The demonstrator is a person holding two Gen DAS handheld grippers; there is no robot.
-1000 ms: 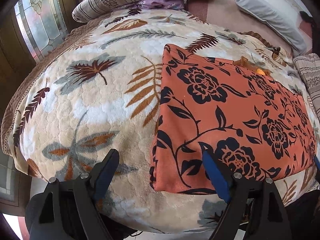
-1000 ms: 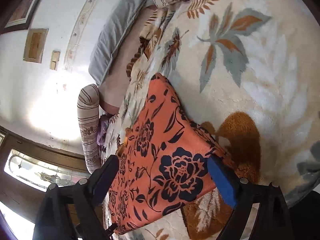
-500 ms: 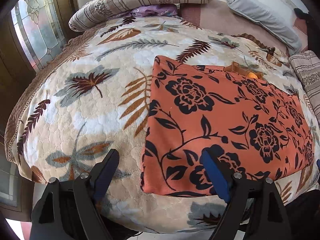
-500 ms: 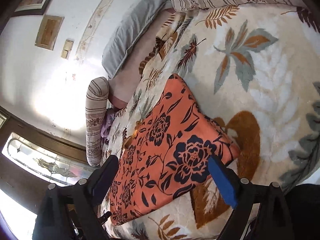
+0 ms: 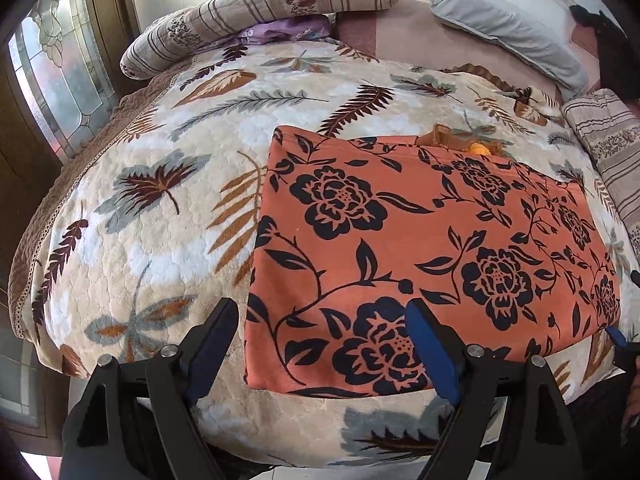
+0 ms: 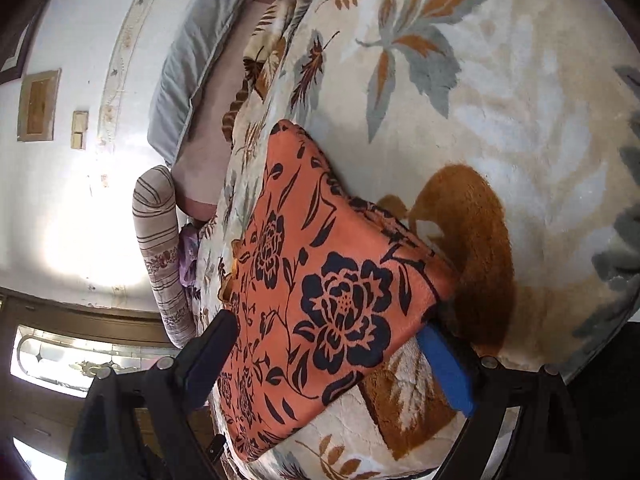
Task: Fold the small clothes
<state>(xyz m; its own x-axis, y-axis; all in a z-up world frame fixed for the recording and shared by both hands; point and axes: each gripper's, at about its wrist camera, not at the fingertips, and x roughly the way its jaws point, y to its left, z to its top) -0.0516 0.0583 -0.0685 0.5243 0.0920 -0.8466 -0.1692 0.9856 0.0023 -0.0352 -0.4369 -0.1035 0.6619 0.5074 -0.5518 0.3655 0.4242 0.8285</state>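
An orange cloth with black flowers (image 5: 420, 240) lies folded flat on the bed's leaf-patterned blanket (image 5: 160, 208). My left gripper (image 5: 320, 336) is open, hovering over the cloth's near left corner, empty. My right gripper (image 6: 332, 344) is open at the cloth's right corner (image 6: 344, 296); its blue finger (image 6: 444, 368) sits under the corner's edge and the other finger is above the cloth. The right gripper's blue tip shows at the cloth's right end in the left wrist view (image 5: 616, 336).
Striped bolsters (image 5: 260, 8) and a grey pillow (image 5: 500, 20) lie at the head of the bed. A purple garment (image 5: 280, 30) lies by the bolster. A small orange-brown item (image 5: 460, 144) peeks out behind the cloth. A glass door (image 5: 60, 80) stands on the left.
The left gripper has drawn back and risen a little, so the cloth sits farther away. The right gripper has moved in to the cloth's right corner, its blue finger now under the edge.
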